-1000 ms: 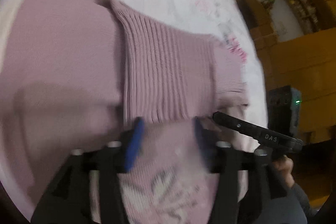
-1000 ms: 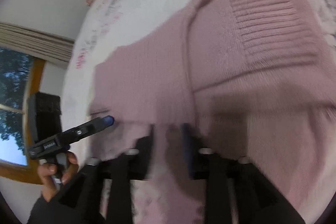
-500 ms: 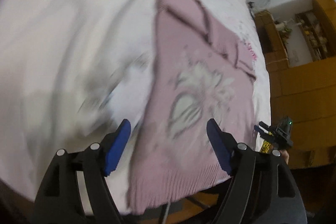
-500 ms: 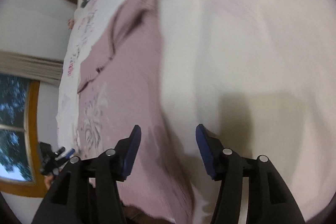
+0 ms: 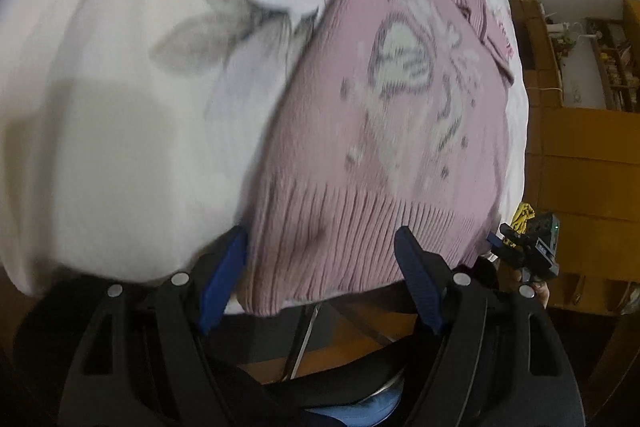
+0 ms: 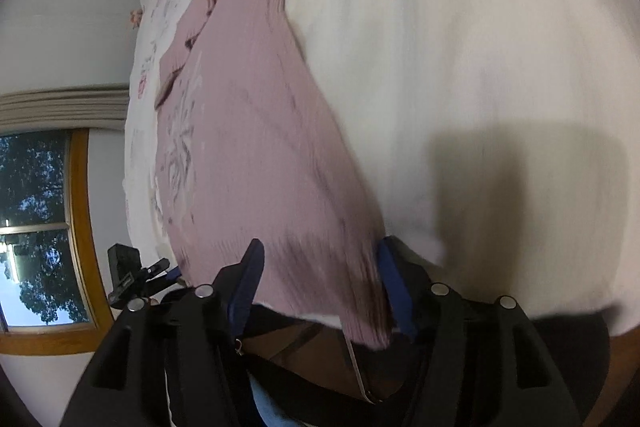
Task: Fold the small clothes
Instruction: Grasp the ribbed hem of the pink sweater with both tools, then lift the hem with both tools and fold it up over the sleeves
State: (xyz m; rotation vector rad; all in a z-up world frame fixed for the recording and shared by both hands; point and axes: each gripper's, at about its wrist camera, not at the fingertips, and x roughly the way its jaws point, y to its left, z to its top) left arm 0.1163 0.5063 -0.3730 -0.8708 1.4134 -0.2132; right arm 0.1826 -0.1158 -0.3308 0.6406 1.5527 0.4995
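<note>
Surface: white floral bedsheet. Room: wooden-framed window, yellow wooden furniture. Pink knit sweater lies flat on the sheet, ribbed hem at the near edge. Left gripper: spread wide, empty, flanking the hem. Right gripper: likewise wide, empty, at the hem's other corner.

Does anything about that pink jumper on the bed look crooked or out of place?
Slightly. The pink jumper lies flat on the white bedspread, but its ribbed hem hangs over the bed's near edge instead of resting fully on it.
</note>
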